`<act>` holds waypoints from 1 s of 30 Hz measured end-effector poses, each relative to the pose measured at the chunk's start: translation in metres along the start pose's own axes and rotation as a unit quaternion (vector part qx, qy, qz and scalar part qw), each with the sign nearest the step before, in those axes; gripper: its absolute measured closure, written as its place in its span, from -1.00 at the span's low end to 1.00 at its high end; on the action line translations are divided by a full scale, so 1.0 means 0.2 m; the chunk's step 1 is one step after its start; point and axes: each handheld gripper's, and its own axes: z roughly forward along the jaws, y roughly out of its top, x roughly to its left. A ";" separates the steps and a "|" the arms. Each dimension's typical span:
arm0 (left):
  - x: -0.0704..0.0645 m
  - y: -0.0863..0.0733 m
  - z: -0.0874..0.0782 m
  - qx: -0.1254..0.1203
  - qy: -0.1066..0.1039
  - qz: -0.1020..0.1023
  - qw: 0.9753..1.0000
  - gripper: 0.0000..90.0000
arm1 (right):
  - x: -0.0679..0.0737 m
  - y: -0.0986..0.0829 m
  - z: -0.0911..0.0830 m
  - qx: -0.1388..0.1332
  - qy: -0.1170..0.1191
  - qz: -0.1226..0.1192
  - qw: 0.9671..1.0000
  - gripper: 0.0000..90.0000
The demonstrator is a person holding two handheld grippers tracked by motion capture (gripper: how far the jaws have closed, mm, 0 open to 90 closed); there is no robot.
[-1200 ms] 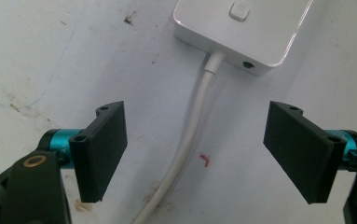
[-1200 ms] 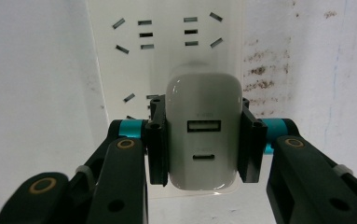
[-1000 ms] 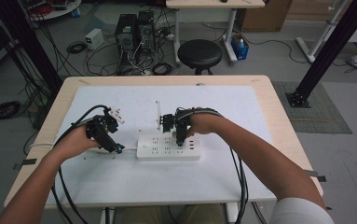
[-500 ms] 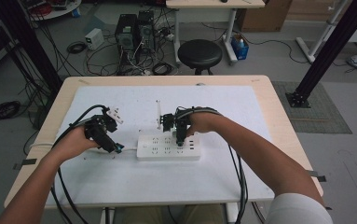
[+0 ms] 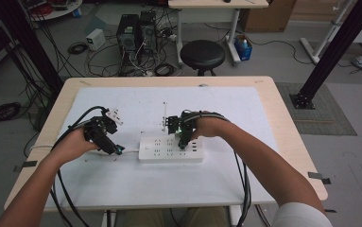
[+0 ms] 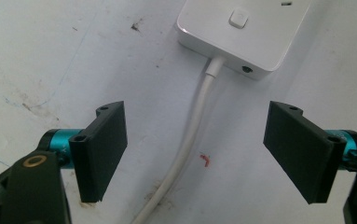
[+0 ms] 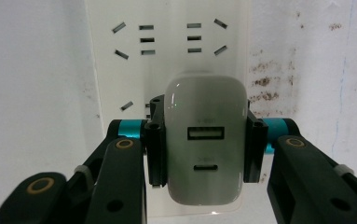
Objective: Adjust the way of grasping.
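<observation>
A white power strip (image 5: 171,149) lies on the white mat in the high view. My right gripper (image 5: 184,137) points down over its right half. In the right gripper view this gripper (image 7: 205,144) is shut on a white USB charger (image 7: 206,93), held just over the strip's sockets (image 7: 167,51); whether its pins are in I cannot tell. My left gripper (image 5: 112,149) sits at the strip's left end. In the left gripper view it (image 6: 199,154) is open, its jaws straddling the strip's white cable (image 6: 190,135) below the strip's end (image 6: 250,32).
The white mat (image 5: 136,189) covers a wooden table (image 5: 292,142). A small white plug-like piece (image 5: 115,115) lies behind my left hand, and a thin white rod (image 5: 164,116) behind the strip. Gripper cables trail off the near edge. A black stool (image 5: 202,53) stands beyond the table.
</observation>
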 end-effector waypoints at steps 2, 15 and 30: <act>0.00 0.00 0.00 0.005 0.002 0.004 1.000 -0.52 | 0.00 -0.01 0.00 -0.006 0.002 -0.006 1.000 0.32; 0.02 -0.01 -0.01 0.000 0.004 -0.002 1.000 -0.52 | -0.06 -0.09 -0.14 -0.106 0.012 0.079 0.991 -0.44; 0.01 0.00 -0.02 -0.004 0.005 -0.006 1.000 -0.52 | -0.12 -0.26 -0.34 -0.185 -0.037 0.189 0.964 -0.78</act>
